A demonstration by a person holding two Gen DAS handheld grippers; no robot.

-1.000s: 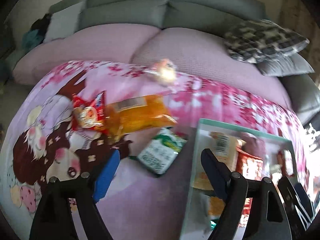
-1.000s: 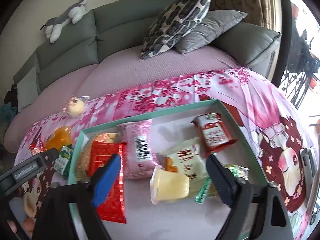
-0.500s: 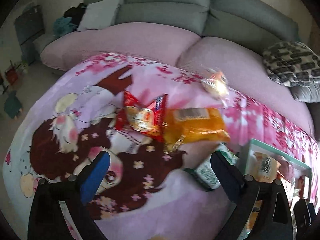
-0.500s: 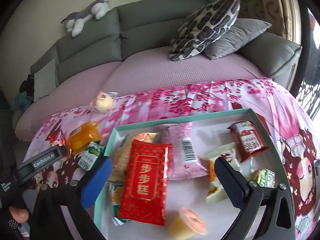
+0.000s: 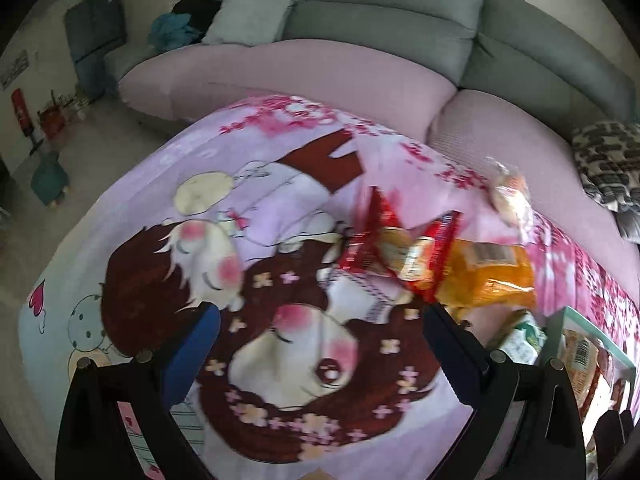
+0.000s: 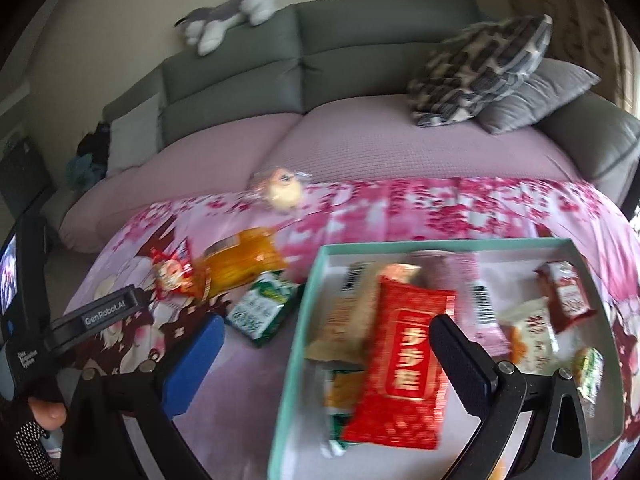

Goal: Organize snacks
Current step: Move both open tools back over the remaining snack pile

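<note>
A: Reaching next for the loose packs, I think. Both hand-held grippers are empty: left hand-held gripper (image 5: 320,344) has jaws spread wide, nothing between them but the printed cloth (image 5: 168,184). Right hand-held gripper (image 6: 324,344) is also wide open, hanging over the box (image 6: 304,312) edge, holding nothing.

B: Where's what's left?

A: Four packs outside the box, on the cloth. Red pack (image 5: 396,248) and orange pack (image 5: 488,276) overlap, touching. Green pack (image 6: 264,308) sits just beside the box's left wall. Round bun (image 6: 282,190) lies alone, farther back near the sofa (image 6: 360,136). Box already has several packs, incl. a big red one (image 6: 404,360) on top.

B: Which first?

A: Probably the red pack w/ the left; it's closest ahead of those jaws. Tip: come in across the narrow side, not the crimped ends, and pinch the body so the film doesn't slip. It's lying on the orange pack, so lift straight up or the orange one drags along.

B: And the right?

A: Green pack is nearest to it. Flat and low, so get one finger under an edge. Keep clear of the box wall & the left hand-held gripper; they're close there.
</note>
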